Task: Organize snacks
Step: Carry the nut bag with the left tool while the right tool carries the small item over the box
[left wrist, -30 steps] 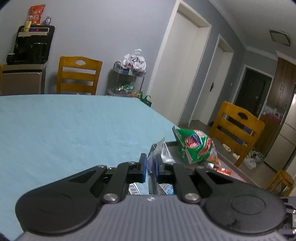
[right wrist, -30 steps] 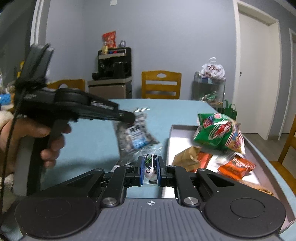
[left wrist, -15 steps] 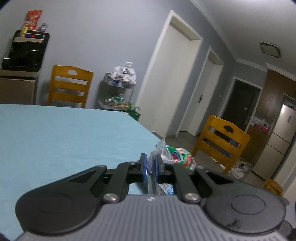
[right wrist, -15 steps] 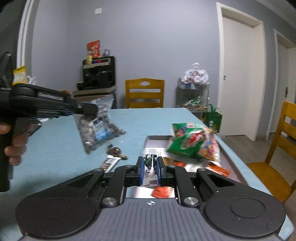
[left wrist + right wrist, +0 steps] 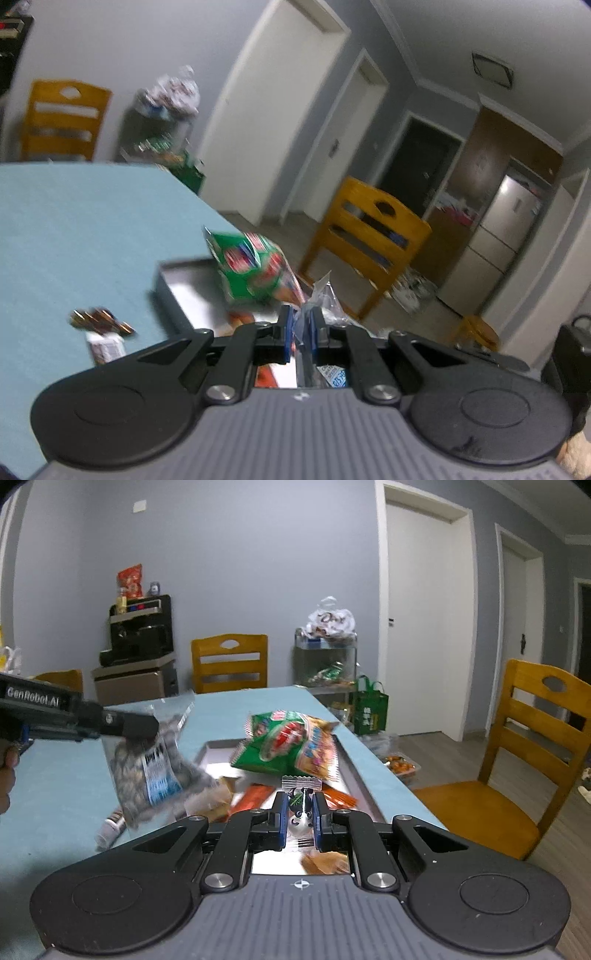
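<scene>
Ahead of the left tool (image 5: pixel 300 334), clamped on a clear bag's (image 5: pixel 325 295) top, a metal tray (image 5: pixel 184 291) on the bench (image 5: pixel 74 229) holds a green bag (image 5: pixel 255 273); best lower fully before letting go. From the right view, the right tool (image 5: pixel 300 814) pinches a small panda packet (image 5: pixel 300 805) over that tray, among orange wrappers (image 5: pixel 251 799).

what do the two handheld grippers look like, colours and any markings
Both match: the right gripper has a ribbed grey body, black linkage arms with silver pivot screws, two round black discs, and blue pads on its fingers. The left gripper shows white "GenRobot.AI" lettering along its black side in the right wrist view.
</scene>
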Demonstrator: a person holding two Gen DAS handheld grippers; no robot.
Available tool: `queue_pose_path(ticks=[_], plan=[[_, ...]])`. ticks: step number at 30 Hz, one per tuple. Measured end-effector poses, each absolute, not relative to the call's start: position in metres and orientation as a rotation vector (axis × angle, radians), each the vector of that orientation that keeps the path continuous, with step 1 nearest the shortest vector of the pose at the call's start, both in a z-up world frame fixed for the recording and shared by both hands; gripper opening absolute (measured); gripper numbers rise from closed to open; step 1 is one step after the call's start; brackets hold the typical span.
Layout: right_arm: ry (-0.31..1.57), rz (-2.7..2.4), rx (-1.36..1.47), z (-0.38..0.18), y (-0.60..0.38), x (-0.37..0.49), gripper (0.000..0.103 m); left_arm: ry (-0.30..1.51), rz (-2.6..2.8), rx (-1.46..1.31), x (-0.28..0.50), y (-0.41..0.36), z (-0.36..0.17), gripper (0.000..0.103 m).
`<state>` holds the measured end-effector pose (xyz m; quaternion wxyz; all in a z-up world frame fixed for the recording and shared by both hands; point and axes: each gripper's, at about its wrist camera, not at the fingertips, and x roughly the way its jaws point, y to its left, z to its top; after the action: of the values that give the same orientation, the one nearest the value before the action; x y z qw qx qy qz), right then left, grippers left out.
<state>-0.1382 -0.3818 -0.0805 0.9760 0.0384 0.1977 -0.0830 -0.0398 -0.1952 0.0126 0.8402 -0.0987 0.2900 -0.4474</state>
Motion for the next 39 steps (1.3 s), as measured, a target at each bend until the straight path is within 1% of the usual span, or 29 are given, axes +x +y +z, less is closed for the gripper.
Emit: queue_pose_path(ticks=[8,19,39], plan=[[0.449,-0.133,0.076,-0.096,-0.385,-0.140,0.015,0.745,-0.996,-0.178,-0.037,-0.223,-0.020,0.003],[0.530,-0.069,0.017,-0.109,-0.375,-0.137,0.016,0.833,-1.002,-0.142,-0.030,-0.239,-0.043,0.003],[0.566,-0.085,0.011,-0.115,-0.377,-0.133,0.016,0.817,-0.973,-0.090,-0.035,-0.240,-0.051,0.003]])
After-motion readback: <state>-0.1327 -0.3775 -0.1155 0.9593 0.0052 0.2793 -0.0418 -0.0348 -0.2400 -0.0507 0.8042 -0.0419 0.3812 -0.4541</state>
